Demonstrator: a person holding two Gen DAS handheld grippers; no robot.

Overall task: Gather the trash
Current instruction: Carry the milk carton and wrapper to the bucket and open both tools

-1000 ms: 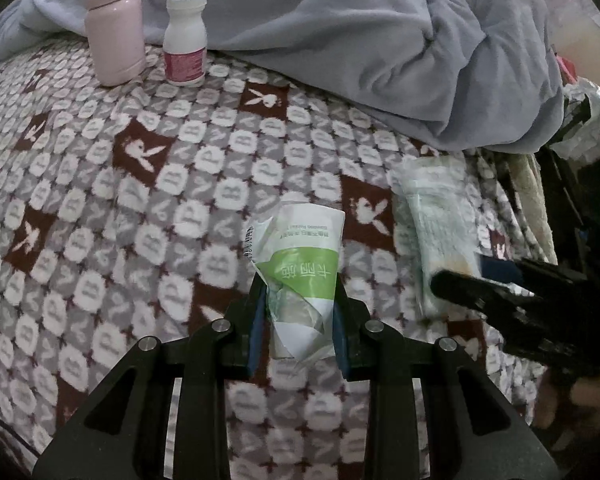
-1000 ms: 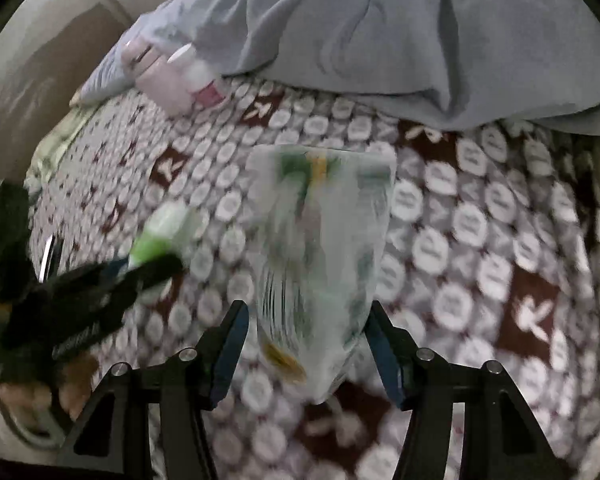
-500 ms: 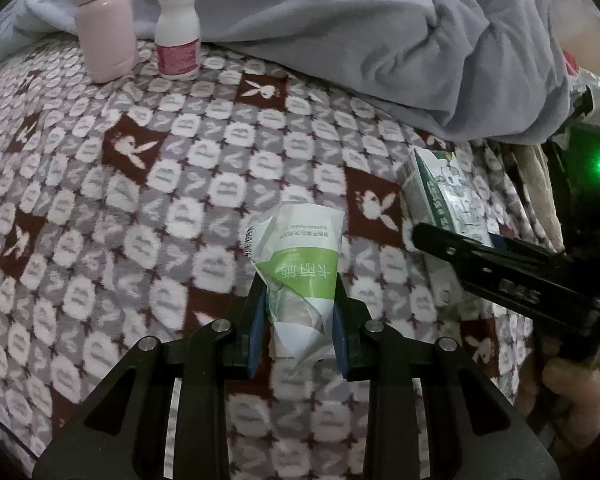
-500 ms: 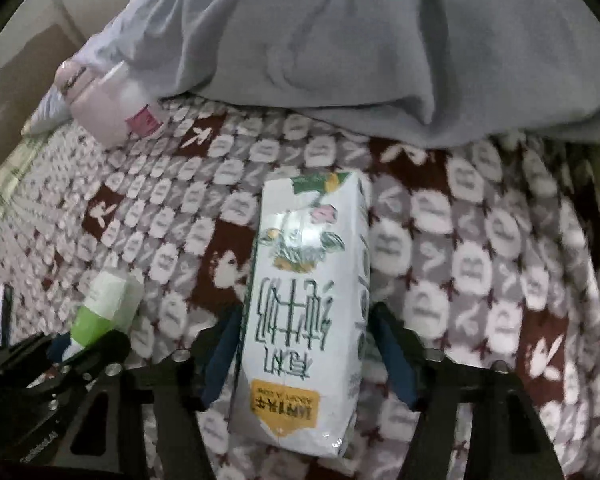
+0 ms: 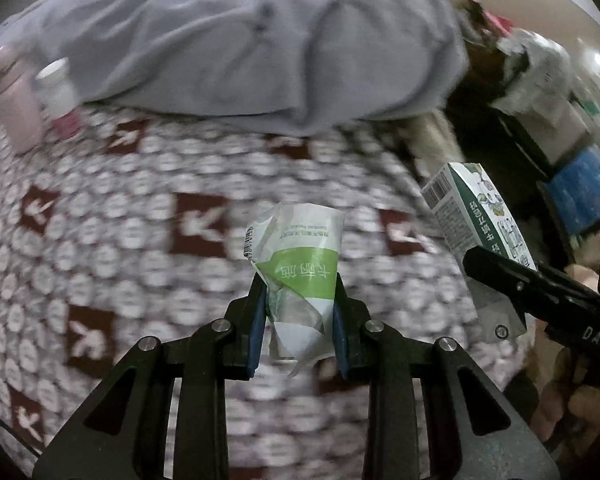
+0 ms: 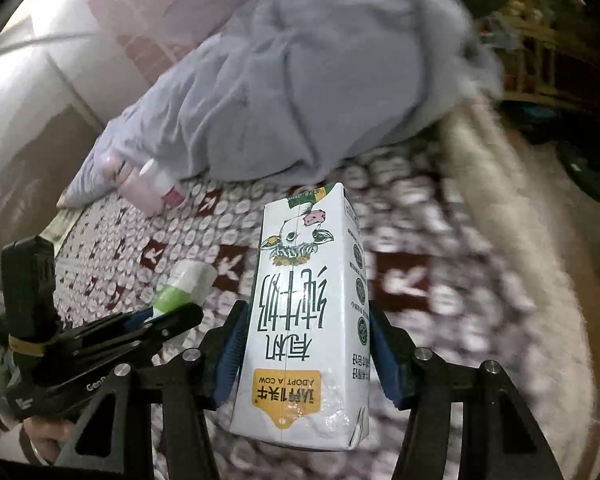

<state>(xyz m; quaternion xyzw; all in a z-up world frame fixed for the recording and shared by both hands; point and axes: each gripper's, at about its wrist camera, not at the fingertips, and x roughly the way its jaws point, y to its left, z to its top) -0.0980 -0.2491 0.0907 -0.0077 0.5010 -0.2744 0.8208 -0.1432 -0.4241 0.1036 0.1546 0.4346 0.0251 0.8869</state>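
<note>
Left tool: I have it clamped on the crumpled wrapper, gripped low so it hangs clear of the bed.
Right tool: closed on the carton by its sides, upside down, above the bed's right edge.
Left behind: flask and bottle by the duvet; I judge neither trash.
Next: carry both to a bin, none in view.

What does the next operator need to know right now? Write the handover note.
Left gripper: shut on the crumpled green-and-white wrapper, held above the patterned blanket.
Right gripper: shut on the milk carton, also off the bed.
Done: both pieces of trash picked up.
Left: drop both in a bin; none is identifiable in view. The pink flask and white pill bottle stand by the grey quilt.
</note>
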